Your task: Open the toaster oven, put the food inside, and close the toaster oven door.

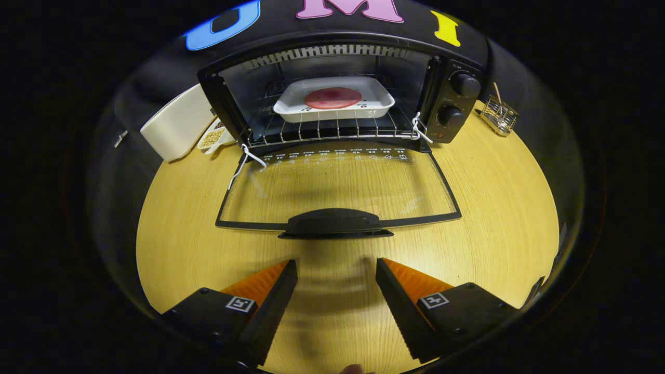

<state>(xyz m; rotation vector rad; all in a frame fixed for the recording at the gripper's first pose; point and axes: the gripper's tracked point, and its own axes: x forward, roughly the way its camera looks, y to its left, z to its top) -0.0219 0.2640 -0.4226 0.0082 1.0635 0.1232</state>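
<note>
A black toaster oven [452, 98] stands at the far side of the wooden table [493, 228]. Its glass door [337, 189] lies folded down flat toward me, with the dark handle [335, 223] at its near edge. On the wire rack [332, 131] inside rests a white tray [335, 99] holding a round reddish slice of food [332, 97]. My gripper [336, 270] stands open over the table, nothing between its fingers, just short of the door handle.
A white box [174, 127] and a small dish of beans [214, 138] sit left of the oven. A small wire holder [500, 117] stands to its right. White cords [244, 161] hang at both door hinges.
</note>
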